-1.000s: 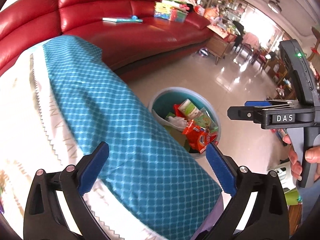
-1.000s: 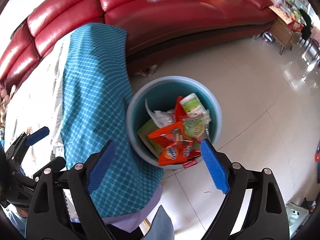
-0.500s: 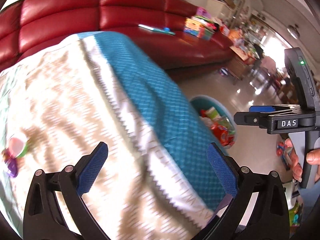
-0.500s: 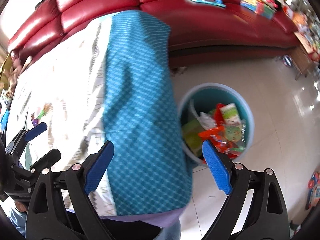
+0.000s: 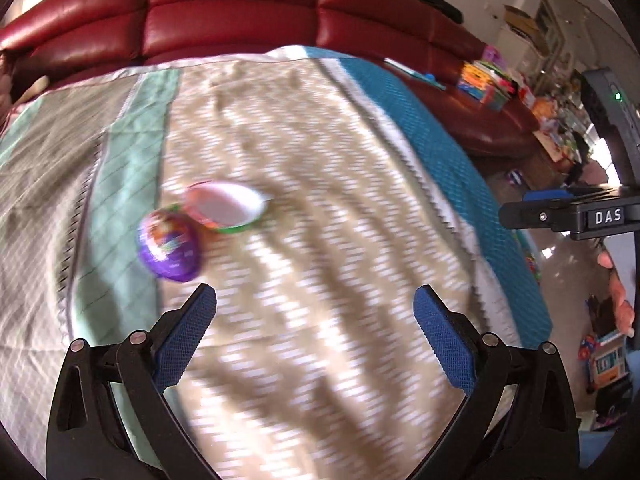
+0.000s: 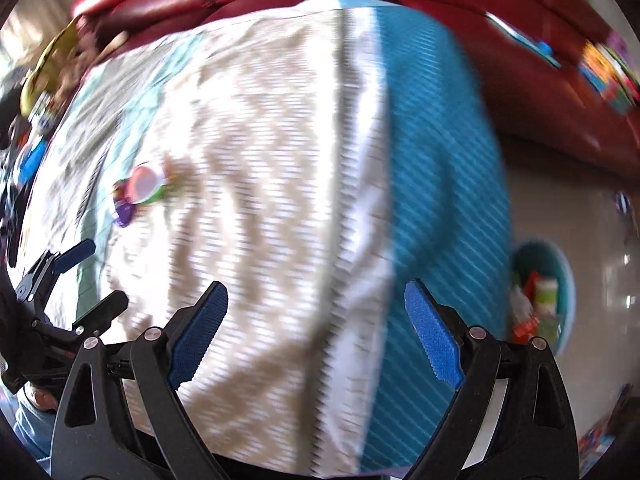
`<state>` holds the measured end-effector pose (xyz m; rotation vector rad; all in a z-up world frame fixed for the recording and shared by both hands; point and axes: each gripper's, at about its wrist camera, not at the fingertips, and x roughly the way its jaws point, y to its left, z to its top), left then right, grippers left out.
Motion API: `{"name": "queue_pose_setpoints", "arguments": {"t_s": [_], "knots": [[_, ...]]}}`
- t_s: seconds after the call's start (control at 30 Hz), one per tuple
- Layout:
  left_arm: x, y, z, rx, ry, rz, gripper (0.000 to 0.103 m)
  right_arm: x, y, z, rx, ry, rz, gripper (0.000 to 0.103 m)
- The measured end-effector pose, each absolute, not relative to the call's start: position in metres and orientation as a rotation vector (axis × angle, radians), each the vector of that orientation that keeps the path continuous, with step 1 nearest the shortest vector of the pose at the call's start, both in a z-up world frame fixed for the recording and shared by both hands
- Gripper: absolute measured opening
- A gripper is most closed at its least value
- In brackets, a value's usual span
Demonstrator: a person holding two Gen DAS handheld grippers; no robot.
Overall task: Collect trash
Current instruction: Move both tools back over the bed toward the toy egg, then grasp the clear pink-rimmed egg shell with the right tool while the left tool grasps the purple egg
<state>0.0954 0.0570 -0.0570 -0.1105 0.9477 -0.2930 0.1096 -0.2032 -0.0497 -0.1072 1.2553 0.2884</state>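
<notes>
Two pieces of trash lie together on the patterned tablecloth (image 5: 320, 184): a purple foil wrapper (image 5: 168, 248) and a small white cup with a pink and green rim (image 5: 224, 210). Both are blurred. My left gripper (image 5: 316, 320) hangs open and empty above the cloth, with the trash ahead and to its left. My right gripper (image 6: 316, 320) is also open and empty, over the cloth's white and blue border. In the right wrist view the cup (image 6: 144, 184) and wrapper (image 6: 122, 212) lie far left, beyond the left gripper (image 6: 90, 280). The teal bin (image 6: 568, 276) of wrappers stands on the floor at right.
A red leather sofa (image 5: 240, 12) runs behind the table, with books and toys (image 5: 484, 80) on its right seat. The right gripper (image 5: 520, 208) shows side-on at the right edge, held by a hand (image 5: 620, 304). Glossy tiled floor (image 6: 560, 208) lies right of the table.
Both grippers have swung left, from over the bin to over the table. The bin has slid out of the left wrist view, and the cup and wrapper have come close.
</notes>
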Motion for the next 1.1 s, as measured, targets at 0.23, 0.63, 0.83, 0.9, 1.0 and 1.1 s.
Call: {"name": "queue_pose_setpoints", "arguments": {"t_s": [0.23, 0.63, 0.83, 0.9, 1.0, 1.1], "knots": [[0.096, 0.124, -0.072, -0.145, 0.970, -0.198, 0.099, 0.124, -0.121, -0.061, -0.220, 1.283, 0.411, 0.086], [0.106, 0.183, -0.088, -0.201, 0.986, -0.152, 0.099, 0.155, -0.032, -0.089, -0.236, 1.361, 0.507, 0.086], [0.110, 0.197, -0.093, -0.211, 0.983, -0.166, 0.099, 0.161, -0.003, -0.099, -0.291, 1.364, 0.532, 0.085], [0.111, 0.200, -0.095, -0.224, 0.986, -0.168, 0.099, 0.164, 0.004, -0.103, -0.302, 1.365, 0.533, 0.080], [0.111, 0.200, -0.096, -0.228, 0.984, -0.170, 0.099, 0.169, 0.008, -0.110, -0.317, 1.375, 0.529, 0.073], [0.112, 0.198, -0.096, -0.226, 0.985, -0.177, 0.099, 0.172, 0.010, -0.117, -0.311, 1.386, 0.532, 0.058]]}}
